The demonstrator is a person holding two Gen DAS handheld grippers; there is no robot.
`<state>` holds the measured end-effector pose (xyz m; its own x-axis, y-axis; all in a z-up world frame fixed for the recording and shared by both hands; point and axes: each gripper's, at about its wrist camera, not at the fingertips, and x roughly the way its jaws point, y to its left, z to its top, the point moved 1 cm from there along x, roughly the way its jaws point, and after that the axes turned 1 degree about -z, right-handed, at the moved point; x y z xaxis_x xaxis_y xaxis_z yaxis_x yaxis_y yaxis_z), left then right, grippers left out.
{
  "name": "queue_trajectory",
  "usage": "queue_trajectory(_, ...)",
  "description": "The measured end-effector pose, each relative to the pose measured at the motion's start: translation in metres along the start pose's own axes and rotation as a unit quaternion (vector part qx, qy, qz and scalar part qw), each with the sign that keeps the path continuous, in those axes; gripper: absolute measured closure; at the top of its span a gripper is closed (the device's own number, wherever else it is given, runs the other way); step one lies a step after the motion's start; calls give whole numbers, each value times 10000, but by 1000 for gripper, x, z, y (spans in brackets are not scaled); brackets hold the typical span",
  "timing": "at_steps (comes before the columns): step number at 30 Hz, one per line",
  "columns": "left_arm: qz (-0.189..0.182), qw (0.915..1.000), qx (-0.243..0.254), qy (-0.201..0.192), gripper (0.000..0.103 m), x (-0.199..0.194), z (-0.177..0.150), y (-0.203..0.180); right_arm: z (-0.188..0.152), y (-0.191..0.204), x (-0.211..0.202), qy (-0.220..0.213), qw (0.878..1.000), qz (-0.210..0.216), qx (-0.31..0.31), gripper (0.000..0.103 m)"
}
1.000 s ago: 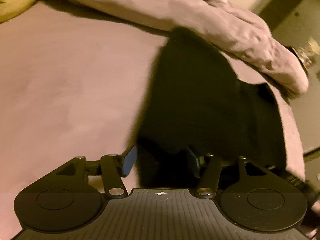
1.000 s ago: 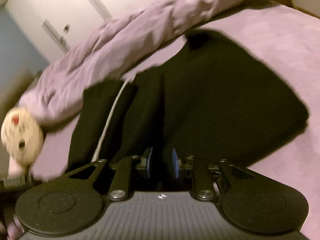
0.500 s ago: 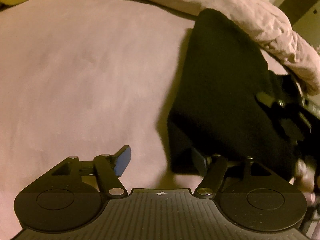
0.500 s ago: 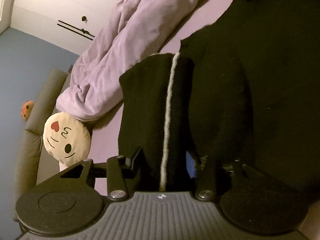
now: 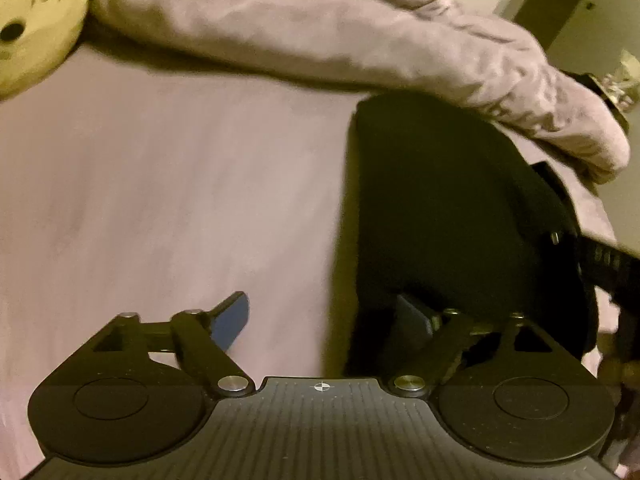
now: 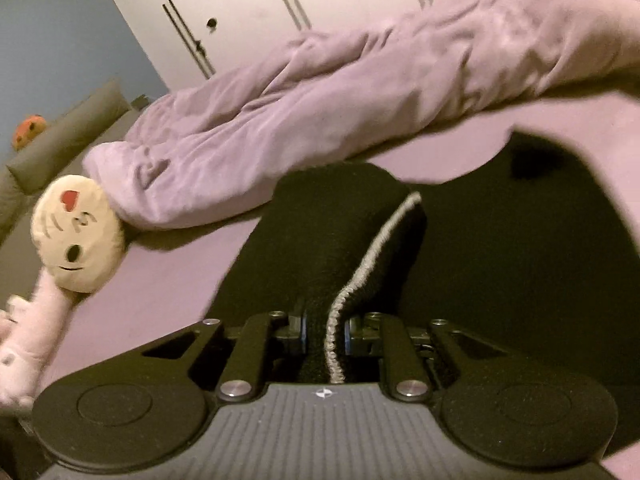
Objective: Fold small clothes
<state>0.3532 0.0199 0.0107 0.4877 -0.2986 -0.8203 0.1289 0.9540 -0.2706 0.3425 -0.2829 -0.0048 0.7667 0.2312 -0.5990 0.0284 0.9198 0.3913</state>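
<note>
My right gripper (image 6: 325, 330) is clenched on a bunched fold of the black knit garment with a pale stripe (image 6: 344, 248), lifting it off the lilac bed sheet (image 6: 160, 280), while my left gripper (image 5: 320, 316) stands spread wide and grasps nothing, one finger over the sheet and the other at the garment's edge. Beyond lie the crumpled lilac duvet (image 6: 320, 92) and a round cream face cushion (image 6: 76, 240)

Left gripper (image 5: 320, 320) jaws spread wide, nothing between them. Right gripper (image 6: 326, 330) jaws clamped nearly together, pinching fabric.
</note>
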Motion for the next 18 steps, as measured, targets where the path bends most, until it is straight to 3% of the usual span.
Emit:
queue_trajectory(3,-89,9999,-7,67,16,13,5,-8,-9,-16,-7,31,9970,-687,-349,89)
queue_trajectory(5,-271,9994,16,225,17,28,2,-13,-17,-30,9,338,9951,-862,-353,86)
queue_trajectory(9,-138,9977,-113,646,17,57,-5,-14,-17,-49,19,422,9977,-533,47,77)
queue_trajectory(11,-94,9978,-159,643,18,57,-8,-9,-12,-56,8,306,9981,-442,300,54)
queue_trajectory(14,64,9979,-75,646,18,54,-10,-7,-13,-73,-3,247,9970,-360,634,47)
queue_trajectory(18,196,9972,-126,706,18,57,-8,-10,-27,-98,12,683,9846,379,1564,44)
